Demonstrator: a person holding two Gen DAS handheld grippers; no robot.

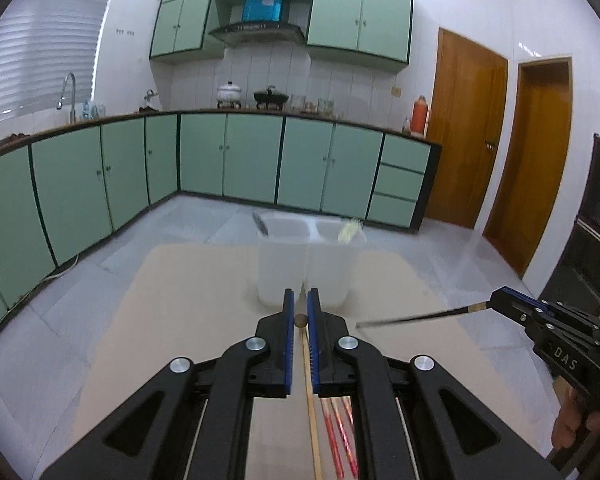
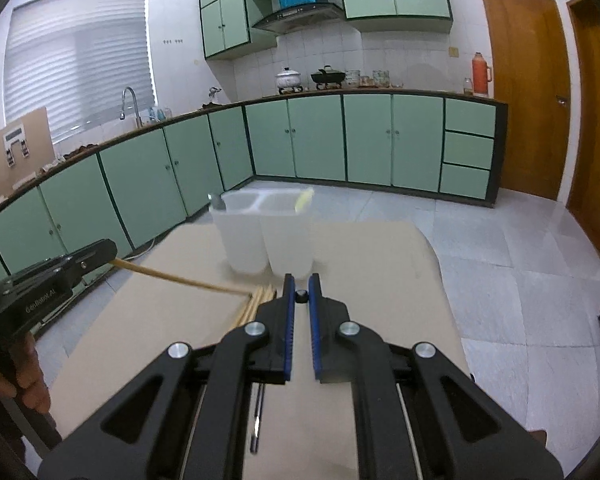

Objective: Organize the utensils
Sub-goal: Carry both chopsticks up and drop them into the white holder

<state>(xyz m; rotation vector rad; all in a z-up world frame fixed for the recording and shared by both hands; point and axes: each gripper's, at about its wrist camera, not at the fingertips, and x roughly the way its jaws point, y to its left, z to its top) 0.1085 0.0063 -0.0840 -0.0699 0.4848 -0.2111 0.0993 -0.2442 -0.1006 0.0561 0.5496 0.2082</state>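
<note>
Left gripper (image 1: 300,308) is clamped on a wooden chopstick (image 1: 313,408), its butt end poking out between the blue pads, the shaft running back under the gripper. Right gripper (image 2: 301,286) is pinched on a dark chopstick (image 2: 257,420), end-knob showing at the tips. From the left camera that dark stick (image 1: 412,317) juts sideways out of my right gripper (image 1: 496,303). Both look light, stiff and smooth, so I expect them to swivel in the pads; a hold nearer the middle would steady them. Red sticks (image 1: 340,432) lie on the table (image 1: 180,300) below my left gripper, more wooden ones (image 2: 256,304) just beside the right. Farther on stands the white two-cup holder (image 1: 304,272), something already in each cup, though blurred. It looks light, easily tipped by a careless poke.
</note>
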